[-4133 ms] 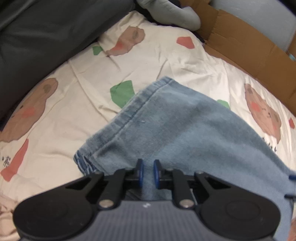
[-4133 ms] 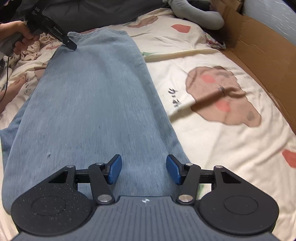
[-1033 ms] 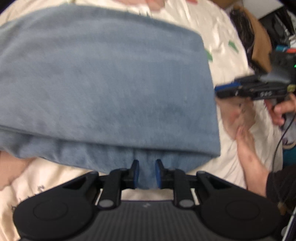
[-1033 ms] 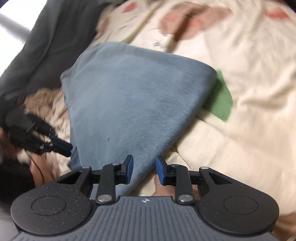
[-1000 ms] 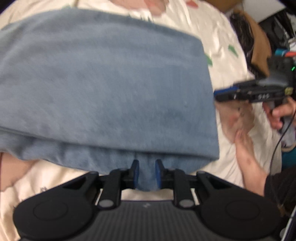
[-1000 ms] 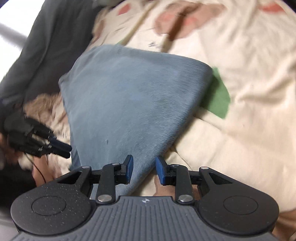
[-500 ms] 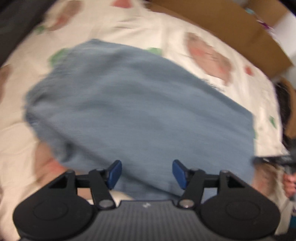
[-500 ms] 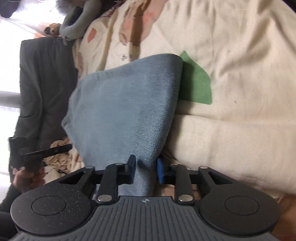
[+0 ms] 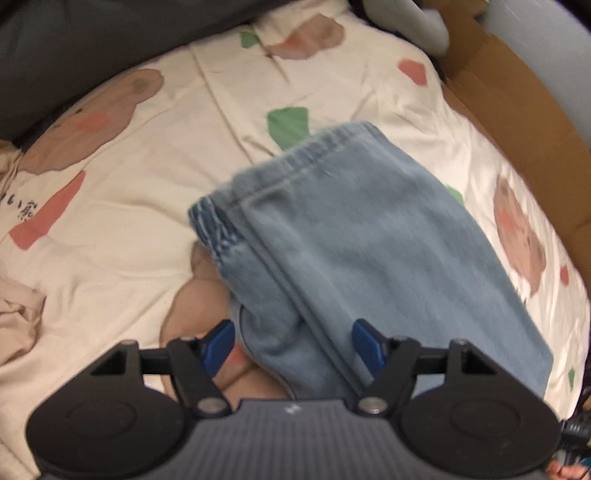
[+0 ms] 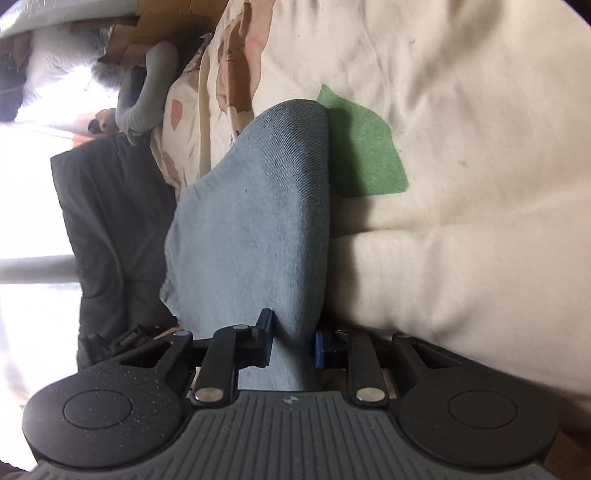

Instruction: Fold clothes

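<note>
Light blue jeans [image 9: 354, 236] lie folded over on the cream patterned bedsheet [image 9: 147, 155], elastic waistband toward the far side. My left gripper [image 9: 293, 341] is open, its blue pads on either side of the near folded edge without clamping it. In the right wrist view the camera is rolled sideways; my right gripper [image 10: 291, 341] is shut on a fold of the jeans [image 10: 258, 221], which rise from the pads and drape over the sheet [image 10: 461, 184].
A dark grey blanket [image 9: 74, 48] lies at the far left. A cardboard panel [image 9: 517, 110] borders the bed on the right. A grey garment [image 9: 413, 18] lies at the head. A crumpled beige cloth [image 9: 14, 310] lies at the left edge.
My left gripper let go of the jeans and opened, then swung to face the waistband end. My right gripper closed on the fold and rolled sideways.
</note>
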Motion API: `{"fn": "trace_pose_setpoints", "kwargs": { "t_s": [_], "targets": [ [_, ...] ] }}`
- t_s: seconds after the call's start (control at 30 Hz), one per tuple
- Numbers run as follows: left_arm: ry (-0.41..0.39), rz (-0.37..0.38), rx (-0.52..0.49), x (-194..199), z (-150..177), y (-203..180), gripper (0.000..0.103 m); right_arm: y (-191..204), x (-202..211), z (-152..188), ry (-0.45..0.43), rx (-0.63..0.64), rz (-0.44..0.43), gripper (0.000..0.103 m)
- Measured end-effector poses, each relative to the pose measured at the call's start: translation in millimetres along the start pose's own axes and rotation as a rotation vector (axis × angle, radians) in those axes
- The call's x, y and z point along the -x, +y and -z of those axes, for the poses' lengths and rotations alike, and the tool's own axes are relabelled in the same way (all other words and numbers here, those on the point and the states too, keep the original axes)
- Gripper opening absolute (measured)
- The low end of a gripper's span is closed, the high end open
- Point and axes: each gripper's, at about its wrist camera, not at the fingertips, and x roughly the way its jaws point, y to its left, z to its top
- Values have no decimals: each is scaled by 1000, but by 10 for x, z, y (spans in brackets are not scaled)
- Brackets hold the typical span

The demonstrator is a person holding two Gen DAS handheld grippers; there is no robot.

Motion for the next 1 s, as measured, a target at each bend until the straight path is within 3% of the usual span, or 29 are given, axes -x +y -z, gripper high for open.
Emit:
{"fn": "trace_pose_setpoints", "kwargs": {
  "t_s": [0.3, 0.47, 0.57, 0.73, 1.0],
  "targets": [
    [-48, 100, 115, -223, -96, 320, 75, 56, -184, 44, 16, 27, -7, 22],
    [-79, 129, 156, -301, -170, 376, 73, 202, -279, 20, 24, 90, 39, 11],
    [-72, 153, 211, -332, -168, 439, 64, 293, -224, 37, 18, 112, 37, 5],
    [-58, 168, 226, -313, -159, 411, 52, 626, -122, -110, 31, 146, 13, 5],
    [-15, 198, 279, -286, -60, 301, 46, 890, 120, -382, 18, 185, 47, 5]
  ]
}}
